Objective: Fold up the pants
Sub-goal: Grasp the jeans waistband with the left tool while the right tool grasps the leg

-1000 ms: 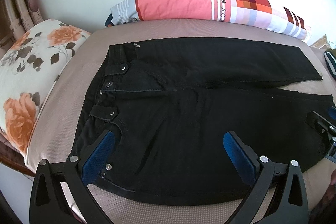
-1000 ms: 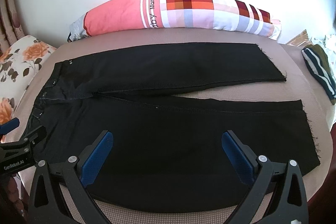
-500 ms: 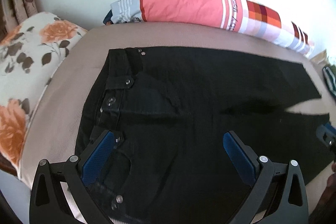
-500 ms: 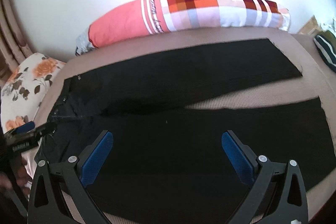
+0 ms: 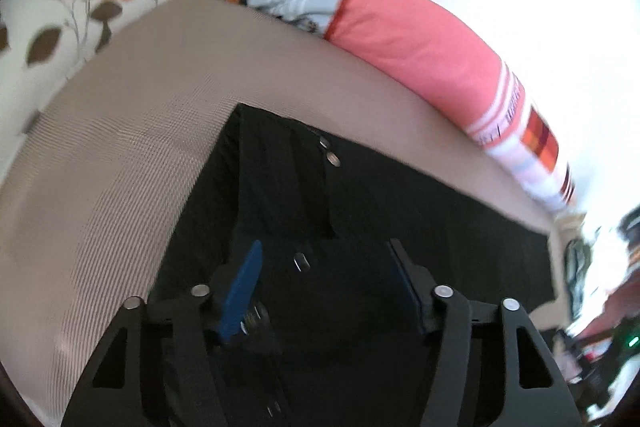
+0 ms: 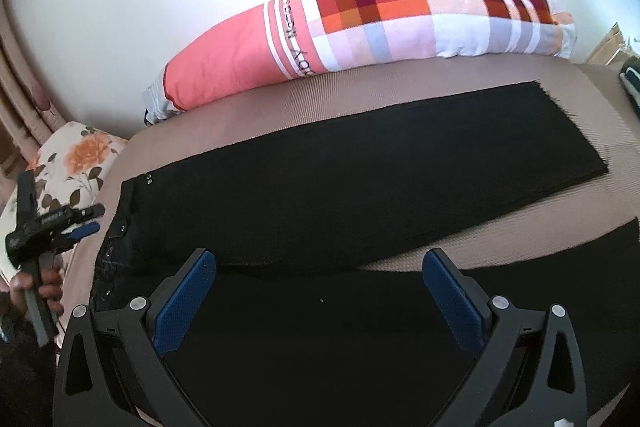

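Black pants lie flat on a beige bed, waistband at the left, legs running right. The far leg and near leg are slightly apart. My right gripper is open over the near leg. My left gripper sits low over the waistband with black cloth between its partly closed blue pads; whether it grips is unclear. It also shows in the right wrist view beside the waistband.
A long pink and checked bolster lies along the wall behind the pants. A floral pillow sits at the left end. A striped garment lies at the far right edge.
My left gripper has dropped down onto the waistband and its jaws have narrowed. My right gripper has moved lower and closer over the near leg.
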{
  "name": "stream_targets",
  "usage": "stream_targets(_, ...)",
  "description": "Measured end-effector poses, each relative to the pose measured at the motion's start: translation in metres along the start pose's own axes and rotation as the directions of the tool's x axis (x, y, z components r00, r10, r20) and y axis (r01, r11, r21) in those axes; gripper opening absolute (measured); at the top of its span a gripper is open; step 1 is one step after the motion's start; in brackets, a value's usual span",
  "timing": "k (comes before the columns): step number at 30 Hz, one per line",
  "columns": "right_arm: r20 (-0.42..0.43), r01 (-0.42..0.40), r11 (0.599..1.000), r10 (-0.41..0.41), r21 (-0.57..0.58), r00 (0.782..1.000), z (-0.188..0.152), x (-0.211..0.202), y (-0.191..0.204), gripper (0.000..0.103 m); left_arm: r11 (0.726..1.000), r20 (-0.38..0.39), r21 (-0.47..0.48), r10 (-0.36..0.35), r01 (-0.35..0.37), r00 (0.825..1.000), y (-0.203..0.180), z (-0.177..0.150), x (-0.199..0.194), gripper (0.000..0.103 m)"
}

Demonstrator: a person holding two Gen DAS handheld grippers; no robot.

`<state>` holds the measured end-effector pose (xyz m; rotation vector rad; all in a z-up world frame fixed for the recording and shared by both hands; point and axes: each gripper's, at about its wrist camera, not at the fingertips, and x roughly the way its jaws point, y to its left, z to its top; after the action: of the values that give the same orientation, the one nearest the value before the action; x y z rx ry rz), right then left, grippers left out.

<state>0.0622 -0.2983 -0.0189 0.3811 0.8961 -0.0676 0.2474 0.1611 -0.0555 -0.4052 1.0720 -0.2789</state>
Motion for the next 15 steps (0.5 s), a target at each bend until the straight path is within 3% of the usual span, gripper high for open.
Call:
stream_targets(9, -0.083, -0.024, 0.999, 0.022, -0.025, 0.996, 0.016, 0.05, 0.021, 0.103, 0.985, -0.053, -0.102, -0.146, 0.14, 0.988, 0.042, 0.039, 0.04, 0.037)
stream_targets(15, -0.109, -0.054, 0.994, 0.044, -0.091, 0.993, 0.032, 0.076, 0.044, 0.103, 0.974, -0.08, -0.111, -0.206, 0.196, 0.975, 0.053, 0.057, 0.049, 0.034)
